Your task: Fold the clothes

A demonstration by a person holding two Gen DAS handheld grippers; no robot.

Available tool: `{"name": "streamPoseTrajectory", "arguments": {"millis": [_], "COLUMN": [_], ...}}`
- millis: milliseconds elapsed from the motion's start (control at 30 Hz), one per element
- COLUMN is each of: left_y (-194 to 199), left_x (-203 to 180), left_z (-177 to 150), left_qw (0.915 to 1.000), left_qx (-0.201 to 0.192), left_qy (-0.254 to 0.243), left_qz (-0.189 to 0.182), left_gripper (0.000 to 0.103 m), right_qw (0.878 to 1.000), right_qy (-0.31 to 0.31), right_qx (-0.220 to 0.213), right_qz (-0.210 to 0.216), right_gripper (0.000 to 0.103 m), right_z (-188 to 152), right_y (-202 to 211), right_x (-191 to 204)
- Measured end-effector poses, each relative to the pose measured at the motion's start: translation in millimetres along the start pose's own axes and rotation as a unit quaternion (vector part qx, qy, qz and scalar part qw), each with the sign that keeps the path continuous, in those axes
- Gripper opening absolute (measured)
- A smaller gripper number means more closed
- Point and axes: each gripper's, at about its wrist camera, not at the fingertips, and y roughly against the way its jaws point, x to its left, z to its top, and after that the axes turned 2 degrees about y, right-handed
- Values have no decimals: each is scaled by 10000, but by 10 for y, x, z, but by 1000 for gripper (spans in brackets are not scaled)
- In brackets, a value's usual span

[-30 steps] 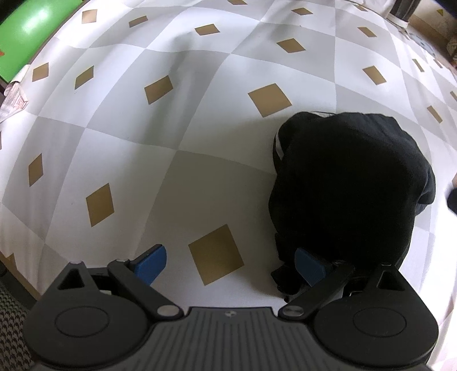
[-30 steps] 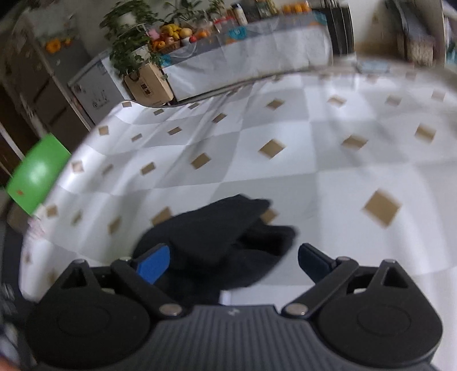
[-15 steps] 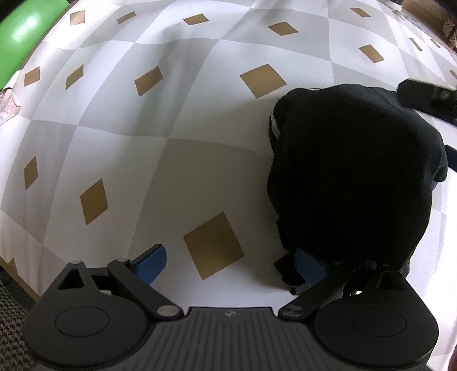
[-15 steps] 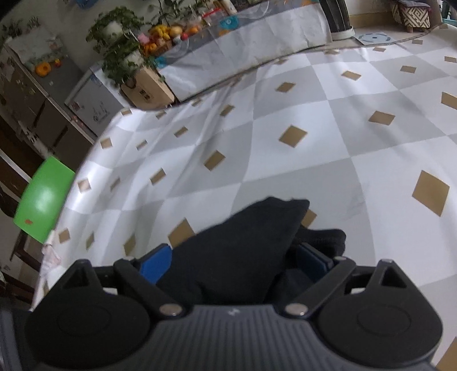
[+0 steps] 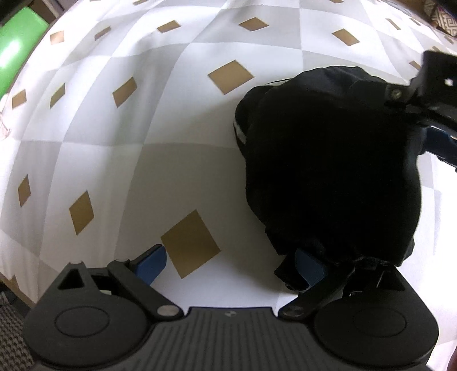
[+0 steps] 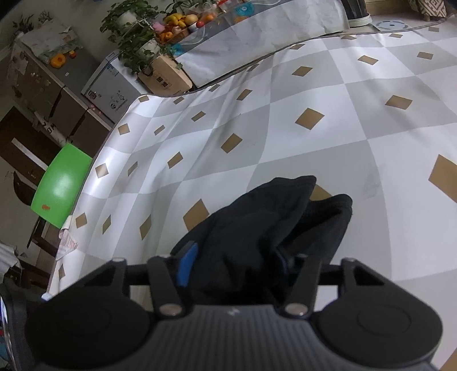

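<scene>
A black garment (image 5: 328, 159) lies bunched on the checkered tablecloth (image 5: 171, 159). My left gripper (image 5: 230, 264) points steeply down at its near left edge and is open. Its right fingertip (image 5: 310, 268) touches the cloth's hem, while its left one rests over bare tablecloth. My right gripper (image 6: 235, 262) comes in from the garment's far right side, and its jaws are closing with a thick fold of the black garment (image 6: 257, 228) between them. The cloth fills the gap and hides the right pad. In the left wrist view the right gripper (image 5: 422, 114) shows at the upper right.
A green chair (image 6: 61, 185) stands beyond the table's left edge. Behind the table's far edge are a cardboard box (image 6: 165, 77), potted plants (image 6: 137, 48) and a counter with fruit (image 6: 182, 25). Bare tablecloth stretches left and far of the garment.
The right gripper has come down onto the garment and its jaws have narrowed around a fold. It now shows at the upper right of the left wrist view. The left gripper has edged closer.
</scene>
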Motion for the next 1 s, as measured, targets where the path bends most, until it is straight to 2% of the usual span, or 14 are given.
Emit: {"name": "streamPoseTrajectory", "arguments": {"millis": [433, 700, 1000], "left_y": [57, 165, 328], "left_x": [-423, -850, -1268], "left_z": [-122, -285, -487], "left_qw": [9962, 9887, 9775], "left_qx": [-50, -181, -390], "left_qy": [-722, -1280, -1860], "left_qz": [-481, -763, -918], "left_gripper": [97, 97, 97], "right_qw": [9993, 9978, 9927], "right_qy": [80, -78, -355], "right_qx": [129, 120, 10], "right_qz": [-351, -650, -1151], "right_gripper": [49, 52, 55], "right_z": [-71, -141, -219], "right_y": [253, 536, 877], "right_x": [-254, -546, -859]}}
